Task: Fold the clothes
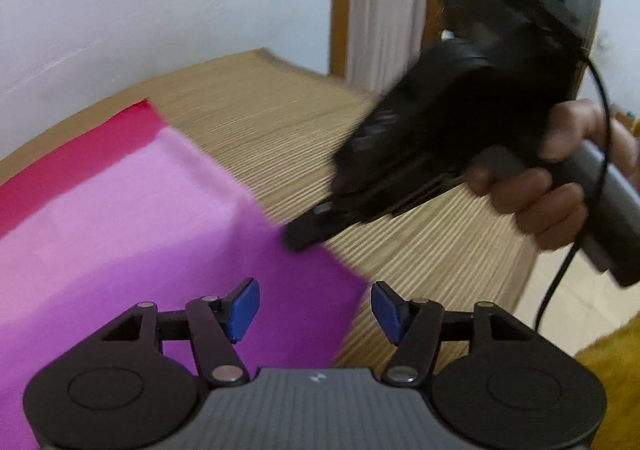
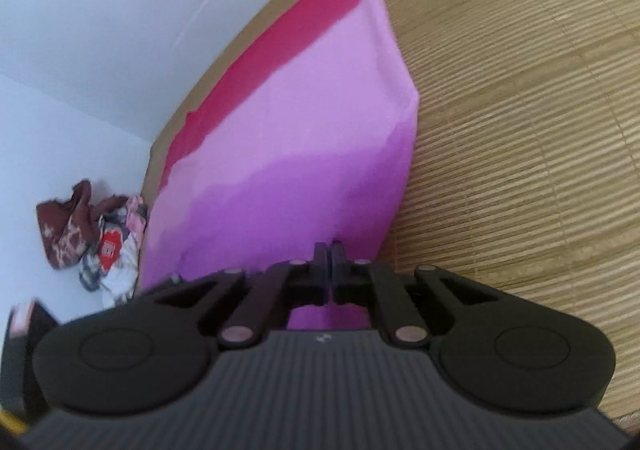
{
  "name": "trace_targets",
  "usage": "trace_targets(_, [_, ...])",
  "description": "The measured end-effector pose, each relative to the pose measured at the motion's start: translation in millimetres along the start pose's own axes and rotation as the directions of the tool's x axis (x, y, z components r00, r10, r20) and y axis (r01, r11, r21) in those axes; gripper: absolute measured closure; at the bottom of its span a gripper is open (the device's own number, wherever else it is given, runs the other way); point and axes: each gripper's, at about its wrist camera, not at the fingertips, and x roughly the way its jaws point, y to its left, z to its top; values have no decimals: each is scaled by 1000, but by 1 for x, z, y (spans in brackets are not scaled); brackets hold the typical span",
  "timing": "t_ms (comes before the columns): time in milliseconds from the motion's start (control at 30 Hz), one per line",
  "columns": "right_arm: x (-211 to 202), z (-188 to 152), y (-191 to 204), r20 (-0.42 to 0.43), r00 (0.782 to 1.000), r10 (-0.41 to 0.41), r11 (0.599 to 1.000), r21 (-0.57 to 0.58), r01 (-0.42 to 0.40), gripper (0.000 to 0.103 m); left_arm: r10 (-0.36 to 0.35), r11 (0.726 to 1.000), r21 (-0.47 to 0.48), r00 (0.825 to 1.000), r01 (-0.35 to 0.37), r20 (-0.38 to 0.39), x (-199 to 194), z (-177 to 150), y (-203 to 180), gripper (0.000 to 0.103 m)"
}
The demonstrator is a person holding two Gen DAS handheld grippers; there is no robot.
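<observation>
A heap of crumpled clothes (image 2: 92, 234), maroon and patterned white, lay on the pale floor at about 9 o'clock in the right wrist view, beside the bed's edge. In the left wrist view a wooden door frame (image 1: 340, 1) with a pale curtain (image 1: 384, 5) stood at 12 o'clock. Nothing lay on the woven mat (image 1: 248, 109) between the tools and the cloth.

The purple garment (image 1: 132, 209) lay spread flat on the ribbed, straw-coloured mat, with a red band (image 1: 72, 153) along its far edge. The left hand-held gripper (image 1: 315, 308) hung over the garment's near corner, its blue pads apart and gripping nothing. The right hand-held gripper (image 1: 298, 240), gripped by a hand (image 1: 540, 193), met the garment's right edge at 3 o'clock from the cloth's middle; its jaws were together, and whether they pinched the fabric could not be told.

The garment looked smooth and thin, shading from pale pink to deeper purple.
</observation>
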Motion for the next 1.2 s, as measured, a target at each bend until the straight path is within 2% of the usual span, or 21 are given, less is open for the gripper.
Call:
trace_targets(67, [0, 1, 3, -7, 1000, 2, 1000, 19, -2, 99, 17, 1000, 17, 1000, -18, 23, 3, -1, -11, 38])
trace_targets(167, [-3, 5, 0, -27, 999, 29, 996, 82, -27, 99, 100, 994, 34, 995, -101, 23, 7, -3, -23, 36])
trace_targets(333, [-1, 19, -5, -91, 988, 124, 974, 203, -104, 99, 276, 961, 13, 961, -276, -13, 34, -2, -33, 33])
trace_targets(367, [-1, 22, -5, -108, 982, 153, 966, 226, -125, 99, 303, 953, 8, 953, -302, -28, 38, -1, -34, 35])
trace_targets(400, [1, 26, -5, -130, 976, 177, 959, 246, -141, 99, 337, 941, 4, 941, -337, -40, 43, 0, -36, 43])
trace_targets(433, [1, 31, -3, -156, 970, 186, 963, 222, -150, 99, 361, 932, -1, 931, -361, -55, 47, 2, -36, 77])
trace_targets(467, [1, 36, 0, -183, 964, 191, 970, 186, -157, 97, 379, 925, -10, 923, -381, -71, 50, 4, -35, 99])
trace_targets(500, [0, 41, 4, -209, 958, 195, 975, 149, -166, 96, 369, 925, -57, 925, -375, -89, 48, 5, -30, 100])
trace_targets(567, [-3, 59, 11, -245, 957, 158, 986, -17, -167, 92, 344, 914, -193, 934, -358, -99, 37, 8, -17, 101])
trace_targets(600, [-5, 73, 13, -222, 968, 120, 982, -114, -148, 89, 333, 904, -250, 938, -347, -97, 27, 9, -11, 101])
trace_targets(633, [-6, 89, 14, -185, 979, 81, 970, -212, -120, 76, 325, 889, -315, 942, -334, -82, 15, 9, -5, 100])
trace_targets(667, [-8, 105, 15, -143, 989, 45, 948, -306, -87, 55, 318, 870, -377, 946, -319, -67, 3, 9, 0, 100])
trace_targets(733, [9, 146, 5, -9, 1000, -16, 917, -400, 12, 33, 319, 828, -477, 947, -295, -33, -21, 10, 8, 100])
trace_targets(767, [18, 167, 0, 63, 997, -43, 898, -434, 66, 30, 335, 803, -517, 942, -297, -20, -34, 11, 11, 100])
trace_targets(833, [52, 216, -18, 137, 987, -89, 908, -396, 137, 30, 379, 756, -569, 925, -323, -21, -51, 14, 16, 100])
trace_targets(933, [111, 282, -42, 123, 984, -129, 966, -210, 153, 30, 419, 694, -632, 907, -345, -35, -66, 17, 22, 100])
trace_targets(1033, [158, 322, -50, 112, 983, -144, 985, -81, 153, 32, 449, 646, -675, 893, -357, -43, -76, 20, 25, 100])
trace_targets(1100, [182, 335, -44, 149, 967, -206, 969, -104, 222, 32, 469, 631, -678, 882, -376, -53, -78, 28, 29, 100])
trace_targets(1200, [212, 340, -23, 211, 939, -271, 906, -273, 323, 31, 486, 625, -668, 871, -404, -72, -80, 31, 26, 100])
